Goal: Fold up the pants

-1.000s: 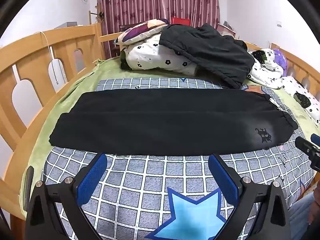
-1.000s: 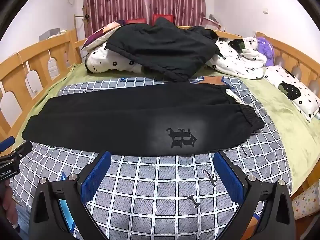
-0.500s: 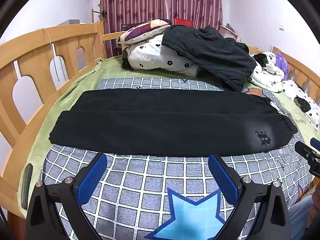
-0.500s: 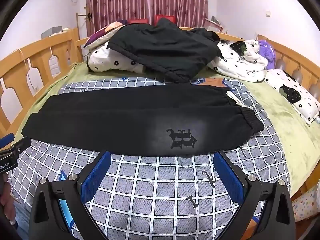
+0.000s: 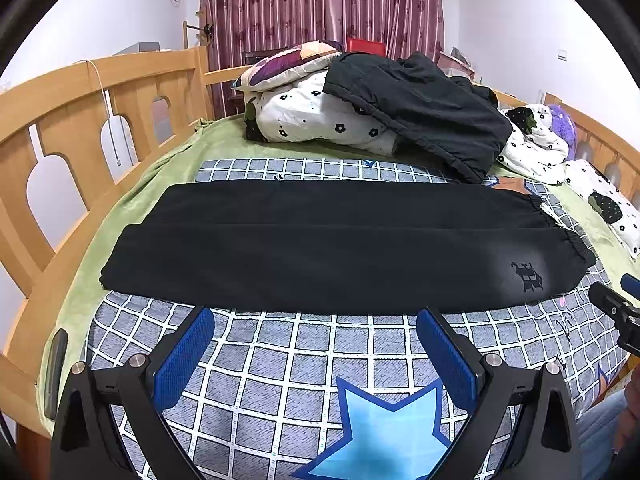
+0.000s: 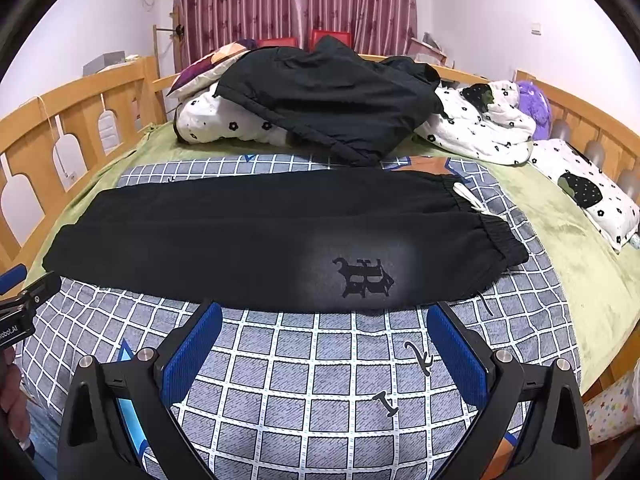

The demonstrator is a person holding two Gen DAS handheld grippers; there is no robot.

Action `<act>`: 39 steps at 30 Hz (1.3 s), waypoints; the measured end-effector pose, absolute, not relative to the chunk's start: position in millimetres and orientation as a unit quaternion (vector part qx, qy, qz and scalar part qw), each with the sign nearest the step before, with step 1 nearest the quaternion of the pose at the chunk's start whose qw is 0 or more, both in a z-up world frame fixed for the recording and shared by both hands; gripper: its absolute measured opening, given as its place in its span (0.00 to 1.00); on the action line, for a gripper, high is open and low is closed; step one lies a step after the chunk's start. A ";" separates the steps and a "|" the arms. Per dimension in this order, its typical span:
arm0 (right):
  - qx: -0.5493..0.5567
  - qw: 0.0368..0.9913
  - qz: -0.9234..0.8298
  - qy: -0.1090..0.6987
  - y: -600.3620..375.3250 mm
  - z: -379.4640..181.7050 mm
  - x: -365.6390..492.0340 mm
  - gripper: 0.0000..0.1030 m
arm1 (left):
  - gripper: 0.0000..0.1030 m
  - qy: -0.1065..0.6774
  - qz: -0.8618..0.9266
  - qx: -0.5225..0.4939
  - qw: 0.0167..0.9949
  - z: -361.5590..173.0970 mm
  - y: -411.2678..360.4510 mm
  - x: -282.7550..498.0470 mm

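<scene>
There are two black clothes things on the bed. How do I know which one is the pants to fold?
Find the wooden bed and its gray checked blanket. The pants lie flat and stretched across it, just beyond both open grippers. Unlike the black jacket heaped on the flowered quilt behind, they have a gathered waistband, a white drawstring and a printed letter logo.

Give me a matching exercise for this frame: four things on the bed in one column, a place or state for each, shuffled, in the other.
Things:
1. black pants
2. dark jacket
3. left gripper
4. white drawstring

Places or states:
A. draped over the floral bedding at the back
B. open, holding nothing
C. at the waistband end, on the right
D. laid flat, lengthwise across the checked sheet

Pairs: 1-D, 2-A, 3-B, 4-C
</scene>
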State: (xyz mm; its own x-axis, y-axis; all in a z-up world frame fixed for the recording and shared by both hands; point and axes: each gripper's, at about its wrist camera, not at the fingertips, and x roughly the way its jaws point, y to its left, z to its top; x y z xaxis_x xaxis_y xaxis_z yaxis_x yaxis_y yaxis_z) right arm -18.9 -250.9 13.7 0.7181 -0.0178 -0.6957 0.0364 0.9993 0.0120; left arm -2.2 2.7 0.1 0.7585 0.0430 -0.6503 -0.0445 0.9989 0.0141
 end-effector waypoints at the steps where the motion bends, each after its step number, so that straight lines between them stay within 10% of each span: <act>1: 0.011 0.927 -0.015 0.375 -249.8 13.8 -19.0 0.98 | 0.98 0.347 0.023 -0.001 0.938 0.1 2.9 -2.3; 39: 0.006 0.928 -0.015 0.372 -248.5 14.9 -20.6 0.98 | 0.98 0.348 0.024 -0.001 0.937 -1.3 3.1 -2.8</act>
State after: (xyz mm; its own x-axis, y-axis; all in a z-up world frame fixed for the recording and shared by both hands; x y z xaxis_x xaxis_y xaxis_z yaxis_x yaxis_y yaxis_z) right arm -20.6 -248.5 14.9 0.7233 -0.0241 -0.6902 0.0323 0.9995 -0.0010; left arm -2.8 3.1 -1.3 0.7568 0.0453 -0.6521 -0.0465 0.9988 0.0154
